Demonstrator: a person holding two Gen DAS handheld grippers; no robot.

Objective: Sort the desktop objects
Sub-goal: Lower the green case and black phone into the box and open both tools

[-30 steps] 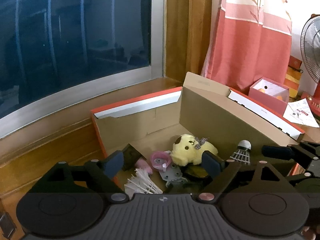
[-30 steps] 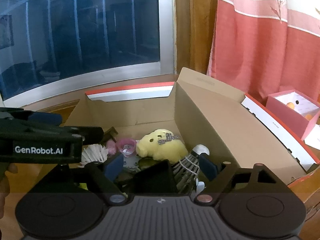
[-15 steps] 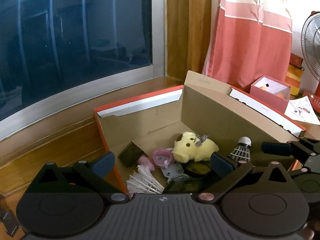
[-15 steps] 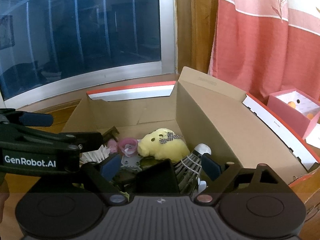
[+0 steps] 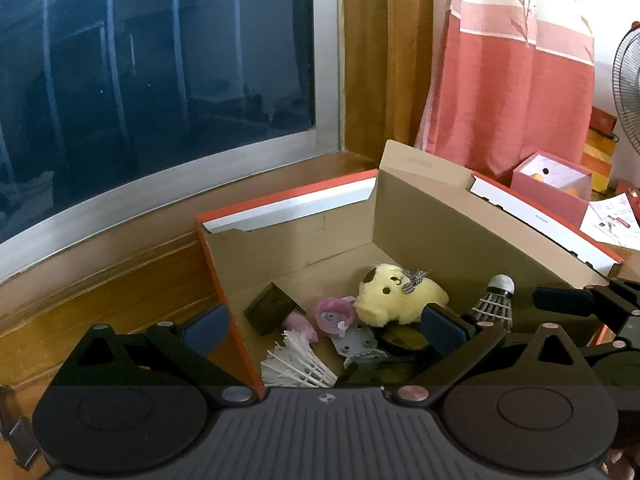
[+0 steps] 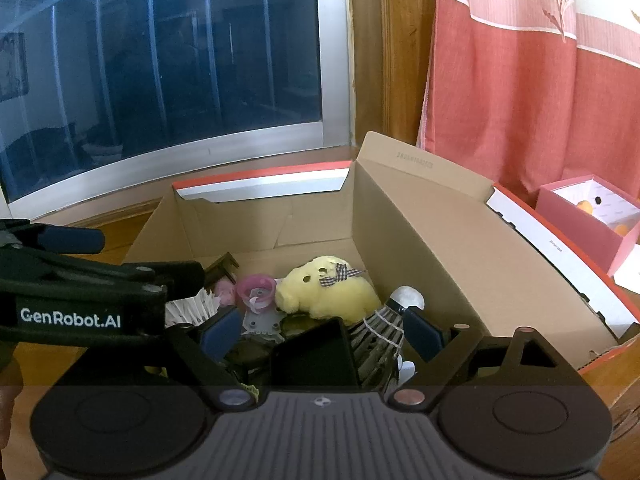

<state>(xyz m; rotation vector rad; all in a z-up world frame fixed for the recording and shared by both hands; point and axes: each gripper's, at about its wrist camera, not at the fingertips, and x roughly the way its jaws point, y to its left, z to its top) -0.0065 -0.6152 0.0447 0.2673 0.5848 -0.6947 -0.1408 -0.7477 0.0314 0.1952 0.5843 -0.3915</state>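
- Left hand-held gripper [image 5: 322,326] is spread as wide as it goes, nothing pinched. Its left pad sits outside the box's orange side wall, the right pad inside over the pile.
- Right hand-held gripper [image 6: 320,332] is spread wide too. A dark block [image 6: 314,354] and a dark-feathered shuttlecock [image 6: 386,330] sit between the pads, but the pads aren't pressing either one as far as I can see.
- Both hover over the near end of the open cardboard box [image 5: 460,232], which sits on the wooden bench [image 5: 100,304].
- Nearest stuff in the box from the left camera: a white shuttlecock [image 5: 296,364] lying on its side, a grey plastic bracket thing [image 5: 356,342] just beside it, some dark flat pieces under the right pad (can't tell what they are).
- Bit further in: a pink ring-shaped toy [image 5: 335,314] touching a small pink figure [image 5: 299,322], and a dark little box [image 5: 270,306] tilted against the left wall.
- Yellow plush [image 5: 396,294] with a checked bow lies in the middle, right up against the pink ring. The dark shuttlecock stands cork-up to its right, near the long wall.
- Far end of the box is bare cardboard.
- Beyond it: window [image 5: 160,80] with a metal frame, pinkish-red curtain [image 5: 508,92], small pink box [image 5: 552,188] and some papers [image 5: 612,220] off to the right, edge of a fan [image 5: 630,76].
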